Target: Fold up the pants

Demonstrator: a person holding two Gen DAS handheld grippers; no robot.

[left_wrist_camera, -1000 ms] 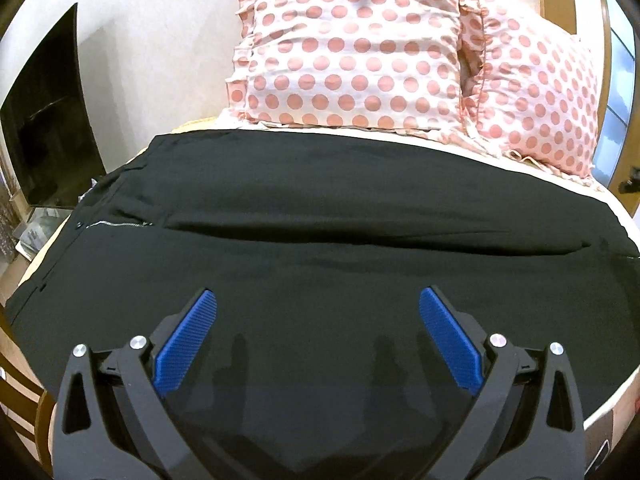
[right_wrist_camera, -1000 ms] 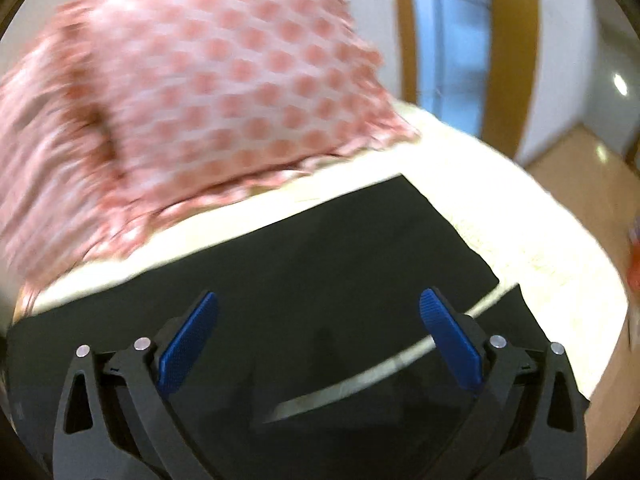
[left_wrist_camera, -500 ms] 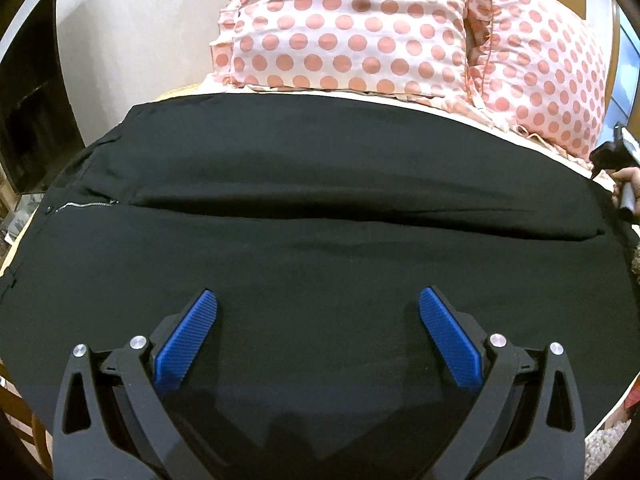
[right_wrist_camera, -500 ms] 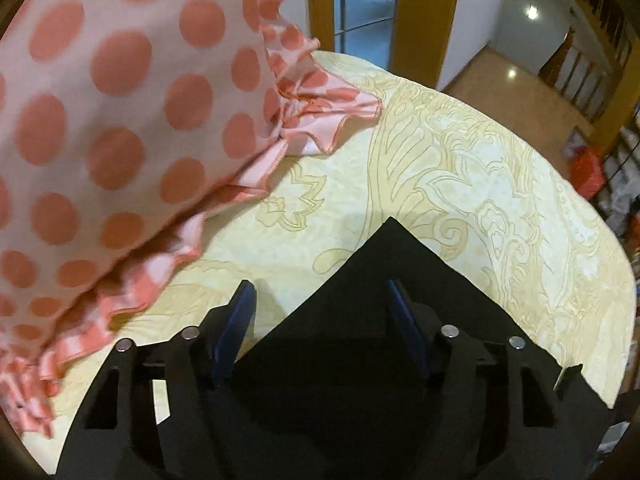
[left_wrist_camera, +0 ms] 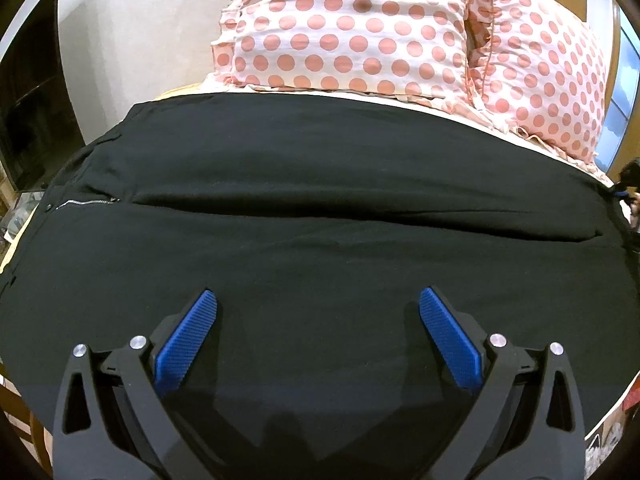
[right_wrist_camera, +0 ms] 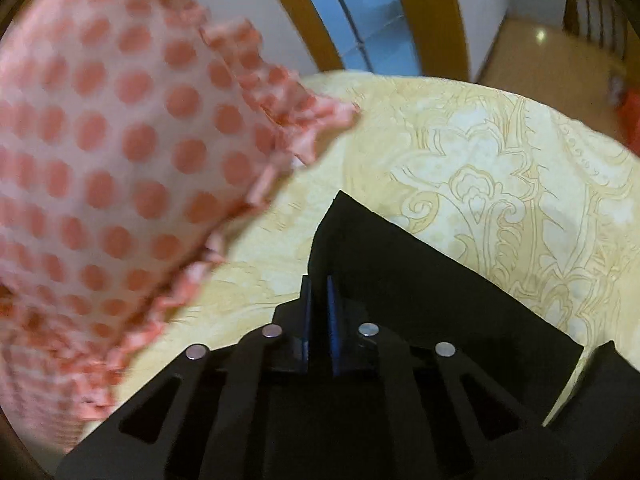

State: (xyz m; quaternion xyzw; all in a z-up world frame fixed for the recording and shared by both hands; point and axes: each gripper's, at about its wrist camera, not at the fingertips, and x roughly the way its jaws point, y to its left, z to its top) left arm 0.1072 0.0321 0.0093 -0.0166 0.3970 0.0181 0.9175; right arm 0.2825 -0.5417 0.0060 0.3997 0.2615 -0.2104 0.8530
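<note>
While pants (left_wrist_camera: 320, 208) cover the bed (right_wrist_camera: 500, 168), right gripper (right_wrist_camera: 319, 300) pinches hem corner.

I see a bed (right_wrist_camera: 500, 168) covered by a cream spread with a pale yellow scroll pattern. Two white pillows with pink polka dots and ruffled edges (left_wrist_camera: 352, 28) (left_wrist_camera: 548, 76) lean at its head against a plain off-white wall (left_wrist_camera: 136, 24). A dark screen (left_wrist_camera: 28, 112) stands at the left. A wood-framed window (right_wrist_camera: 360, 12) shows blue daylight, and beyond it a glossy wooden floor (right_wrist_camera: 532, 52) reflects ceiling lights.
</note>
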